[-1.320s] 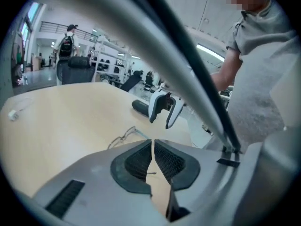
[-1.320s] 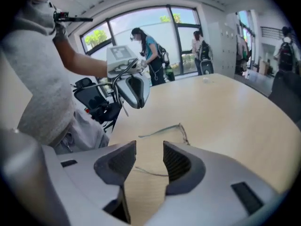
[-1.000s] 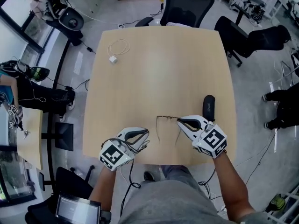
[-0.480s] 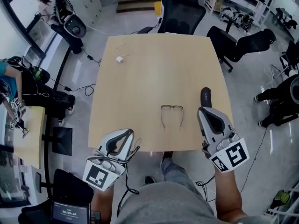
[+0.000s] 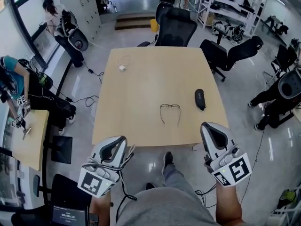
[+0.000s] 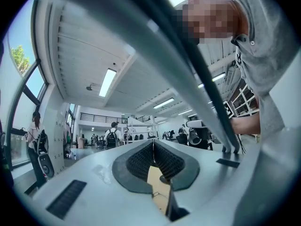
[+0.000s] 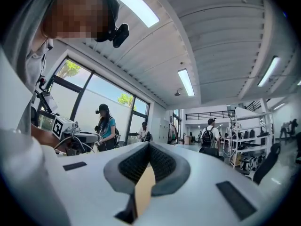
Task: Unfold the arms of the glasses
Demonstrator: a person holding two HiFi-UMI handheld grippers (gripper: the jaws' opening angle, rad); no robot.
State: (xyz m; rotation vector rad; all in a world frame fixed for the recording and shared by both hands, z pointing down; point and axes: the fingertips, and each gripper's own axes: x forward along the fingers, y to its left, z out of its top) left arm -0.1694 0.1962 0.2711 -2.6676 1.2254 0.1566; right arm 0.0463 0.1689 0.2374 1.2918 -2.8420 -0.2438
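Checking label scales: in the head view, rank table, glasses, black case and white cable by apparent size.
1. table
2. glasses
3. black case and white cable look about alike; the cable lies farther away, so unranked.

One pair of glasses, one case, one cable, one table.

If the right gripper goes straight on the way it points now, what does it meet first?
Probably nothing near: the right gripper points level, higher than the table. The black case lies ahead but seems lower; depth is unclear.
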